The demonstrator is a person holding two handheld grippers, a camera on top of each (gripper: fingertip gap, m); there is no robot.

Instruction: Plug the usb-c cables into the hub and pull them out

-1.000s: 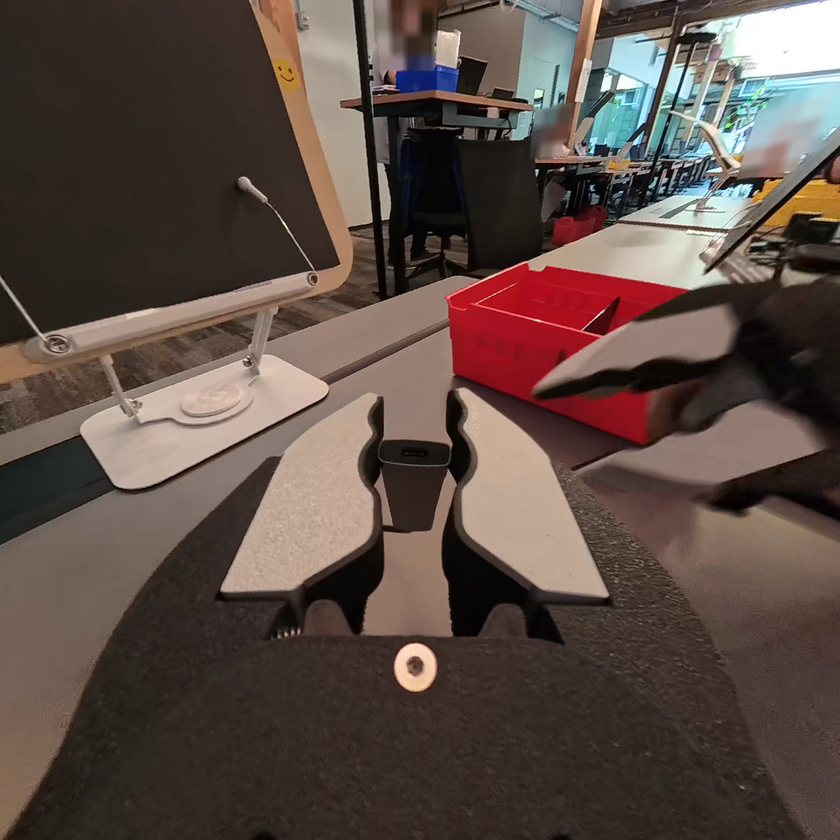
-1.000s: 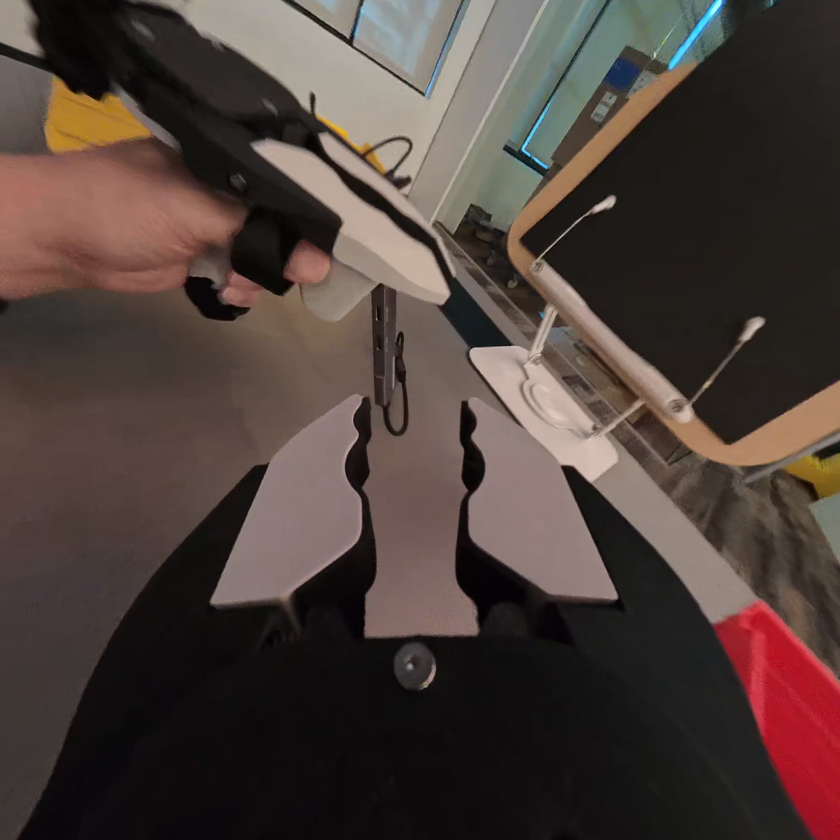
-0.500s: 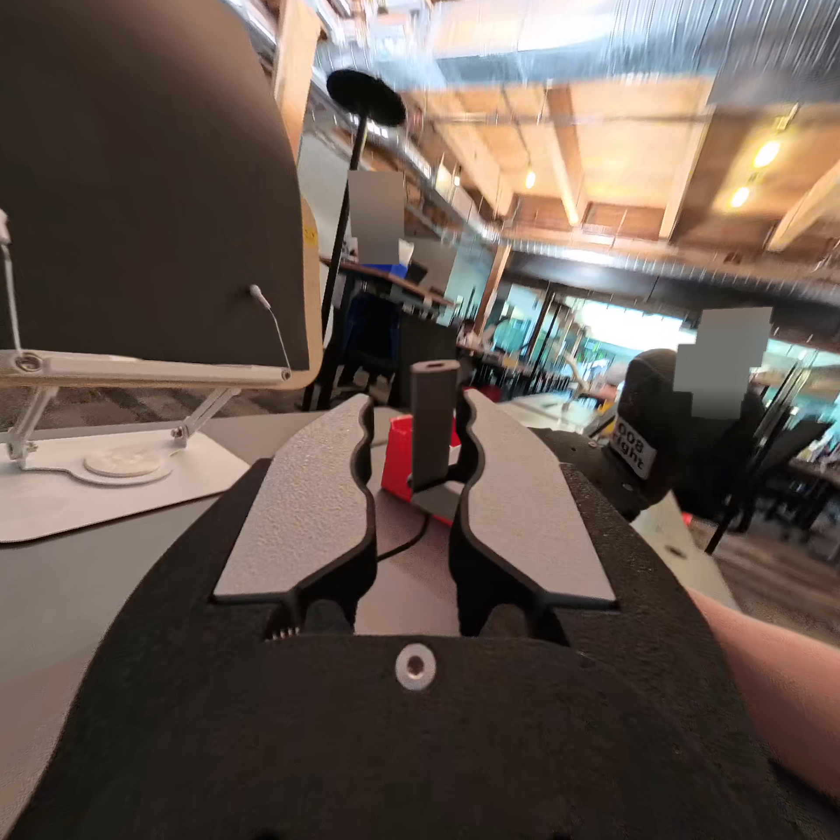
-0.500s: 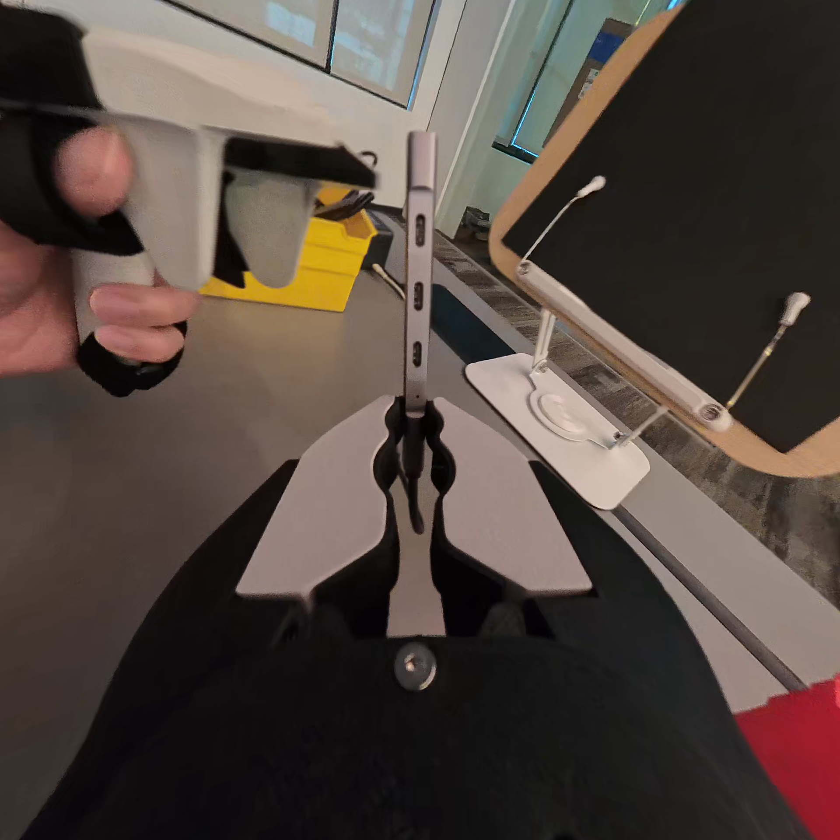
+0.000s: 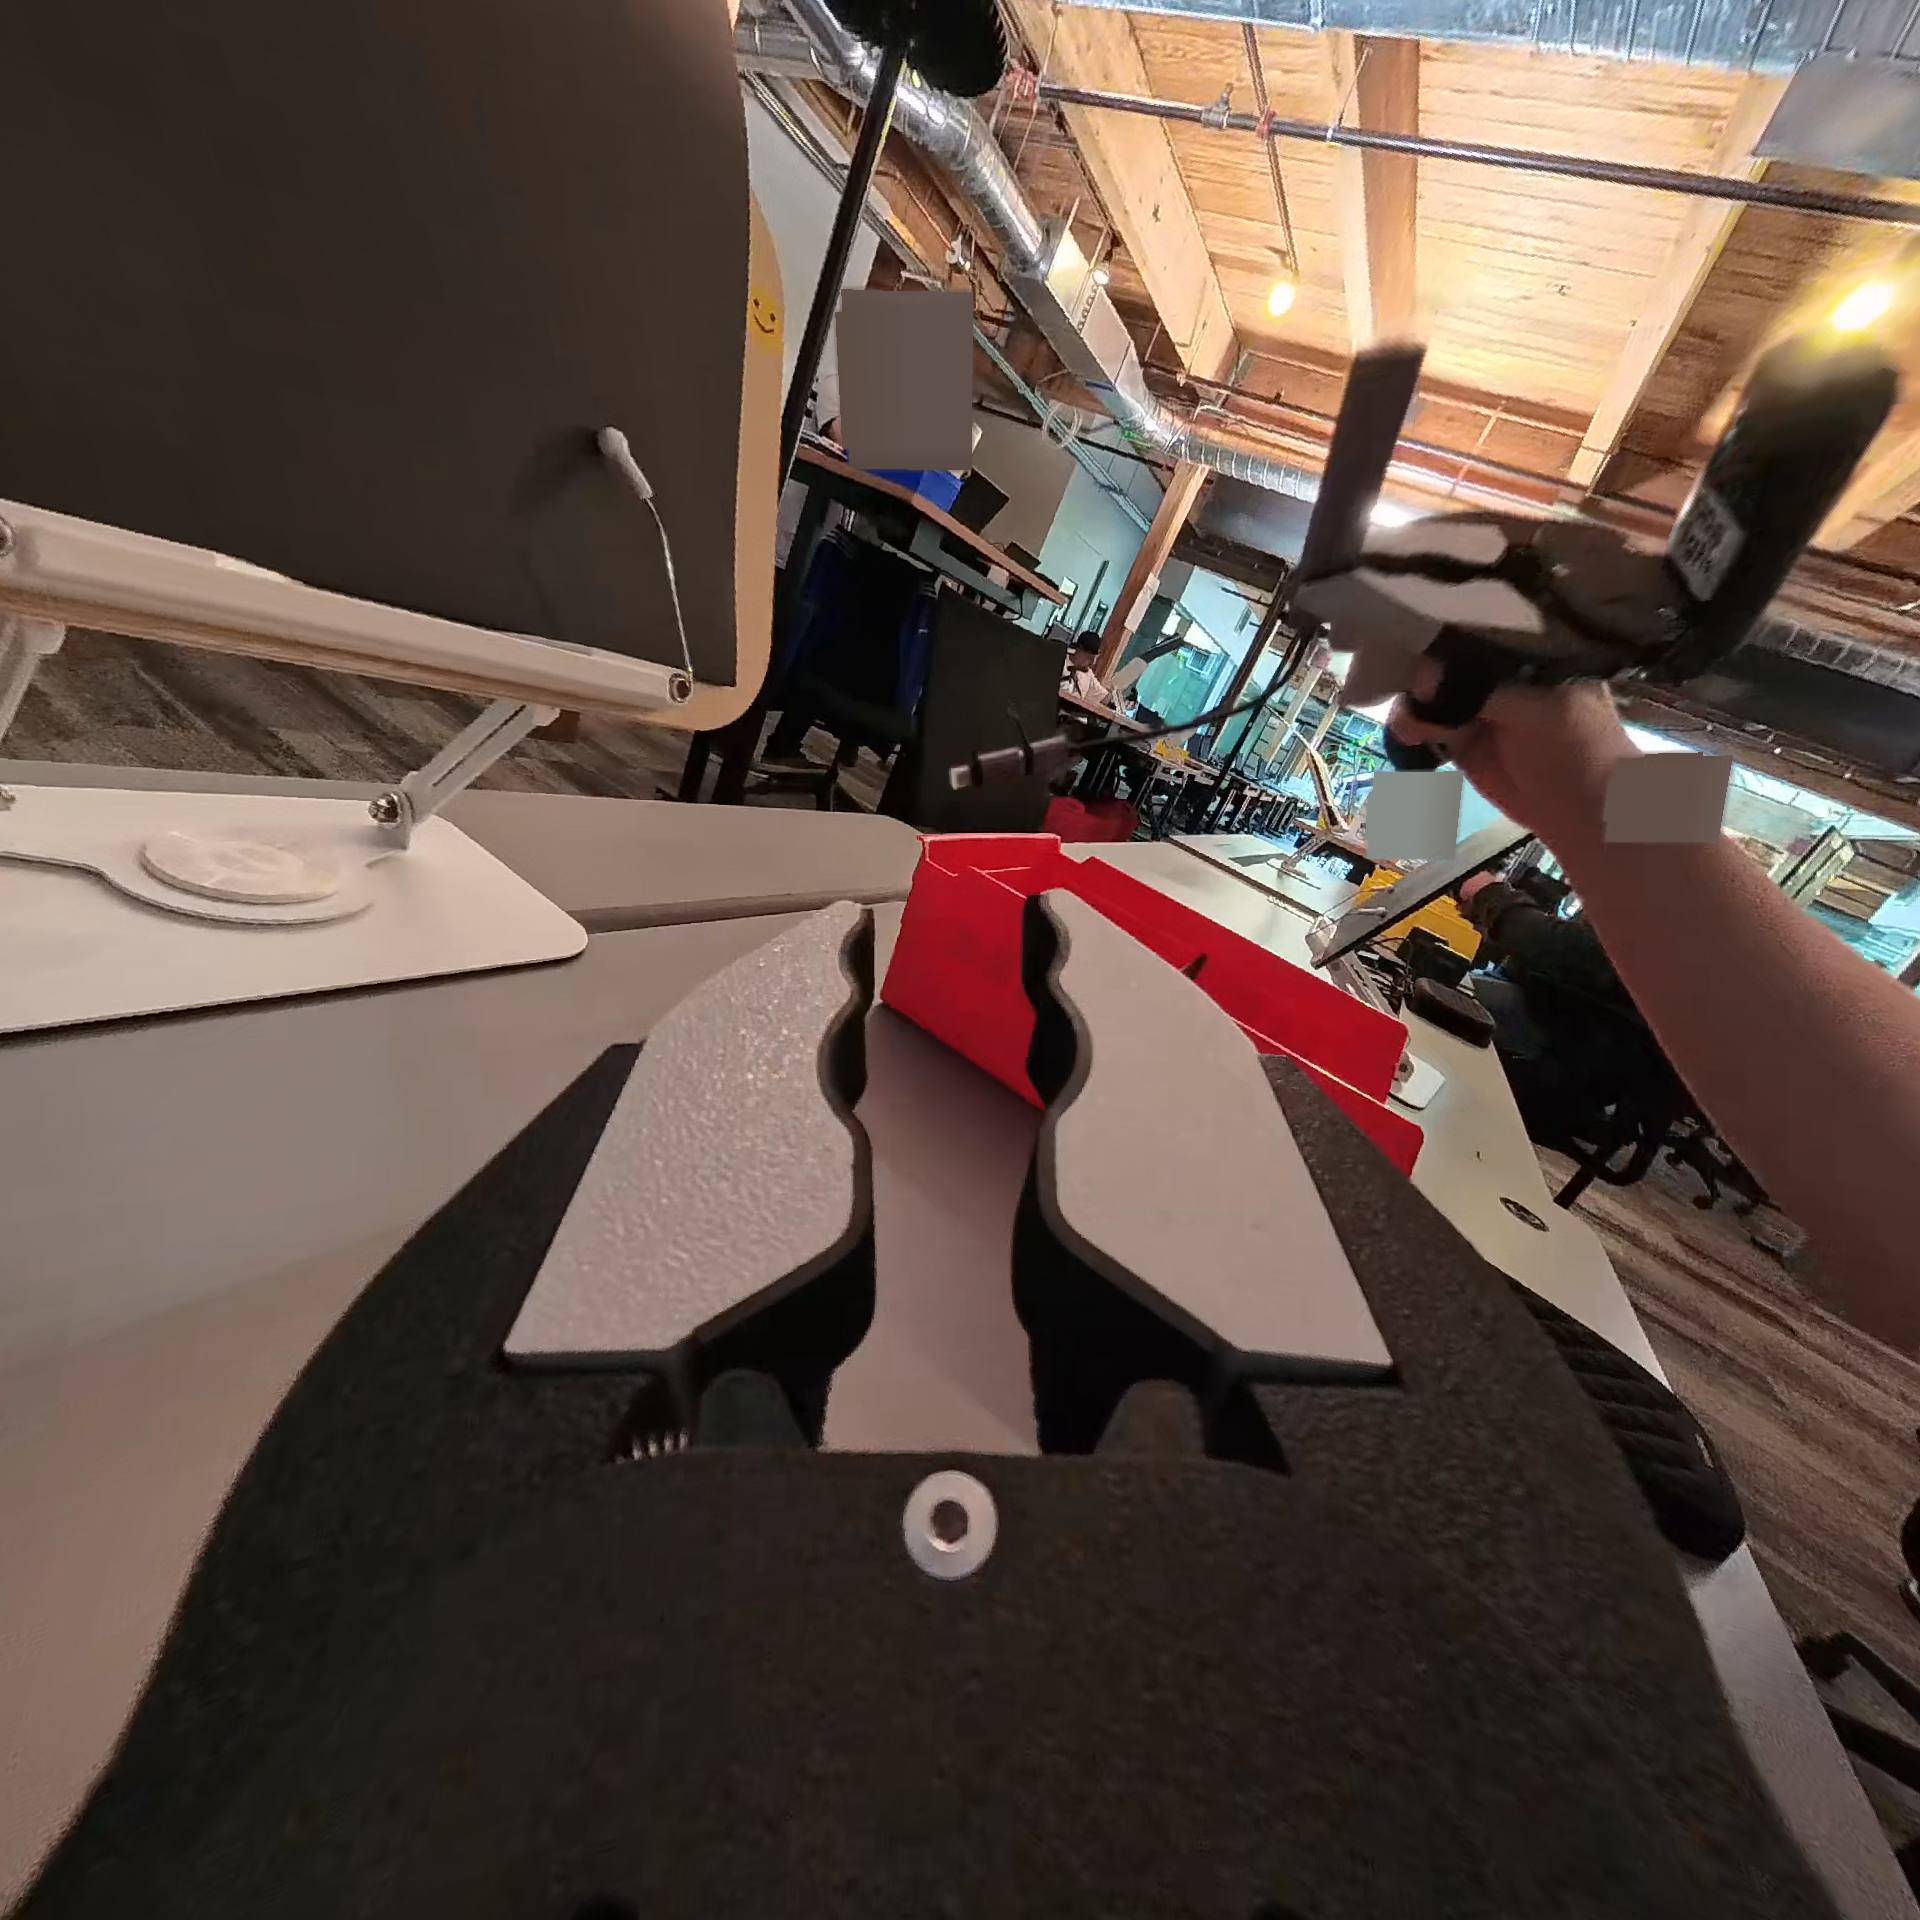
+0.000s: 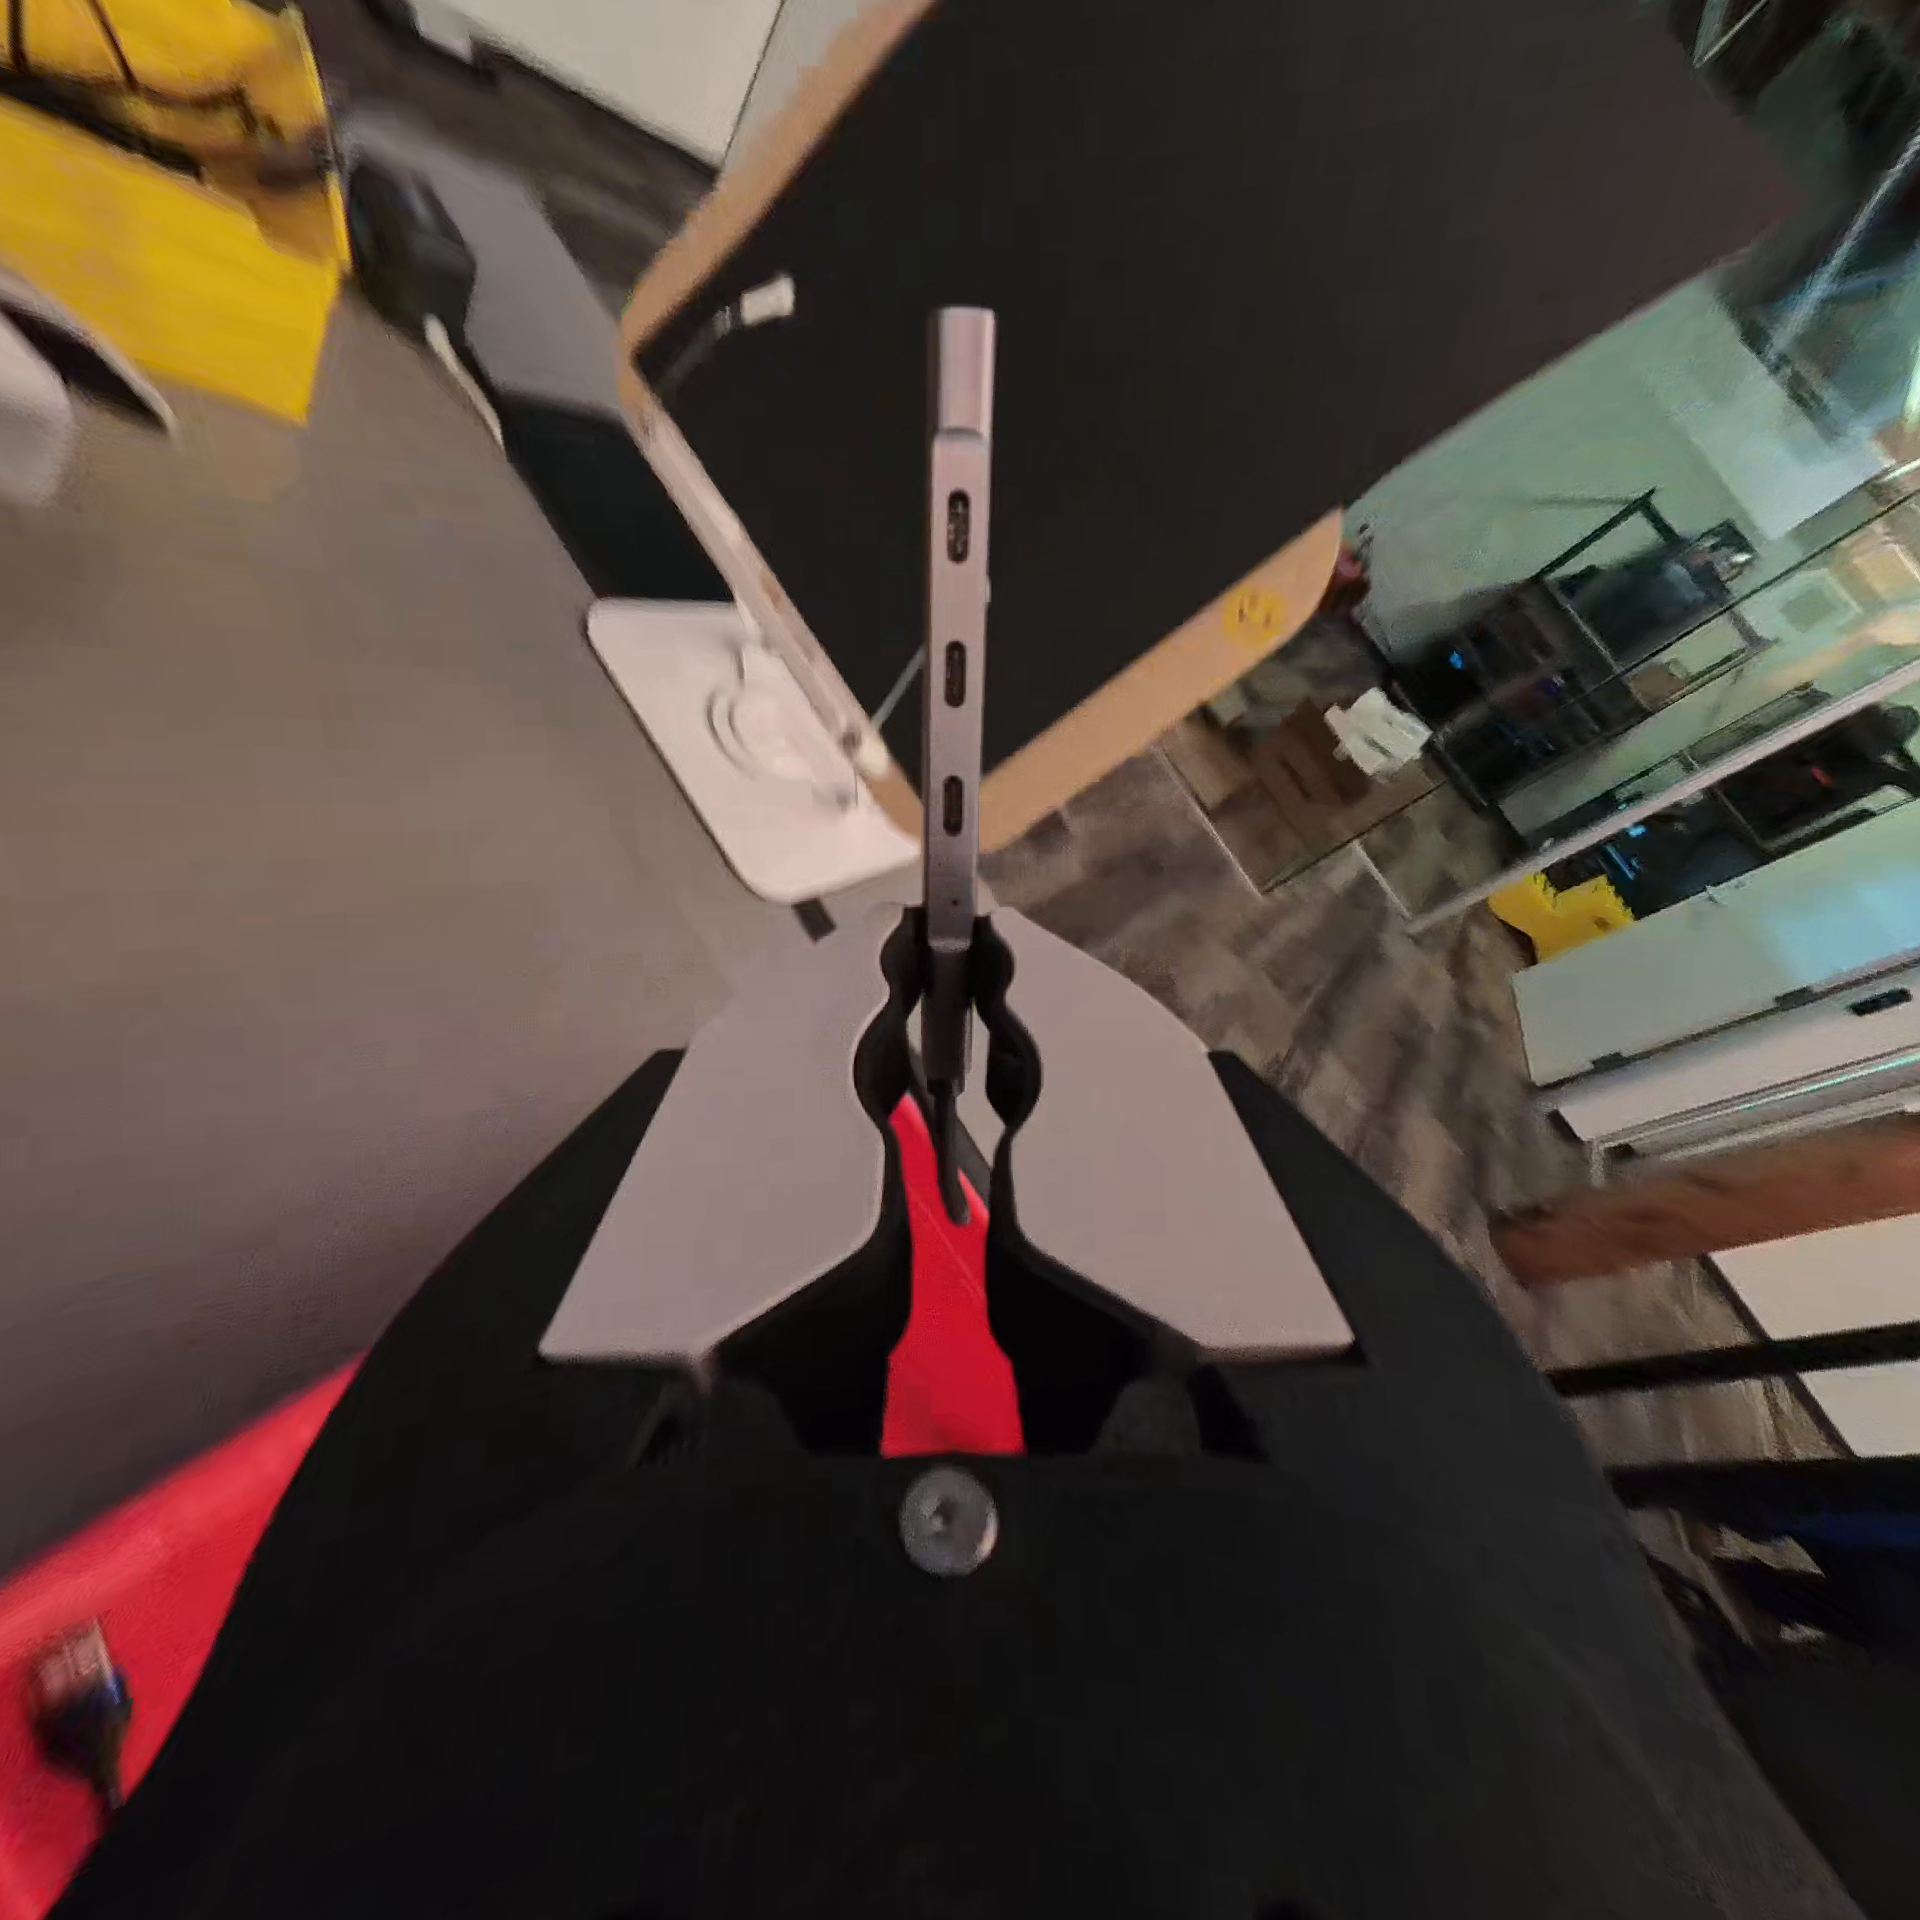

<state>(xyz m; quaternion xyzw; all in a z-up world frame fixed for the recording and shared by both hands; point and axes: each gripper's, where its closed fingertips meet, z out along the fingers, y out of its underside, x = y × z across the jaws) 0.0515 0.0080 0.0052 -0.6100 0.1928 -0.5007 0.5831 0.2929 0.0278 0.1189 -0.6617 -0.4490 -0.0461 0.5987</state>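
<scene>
Hub (image 6: 958, 644) stands on end, long axis running straight out from the right tool (image 6: 951, 935), three ports facing the camera. Right tool pinches the hub's lower end, pads pressed on both sides. Only the left view shows its cable plug (image 5: 1003, 767) dangling above the red bin (image 5: 966, 977). Left tool (image 5: 945, 935) spread, bare, over the desk (image 5: 260, 1143).
</scene>
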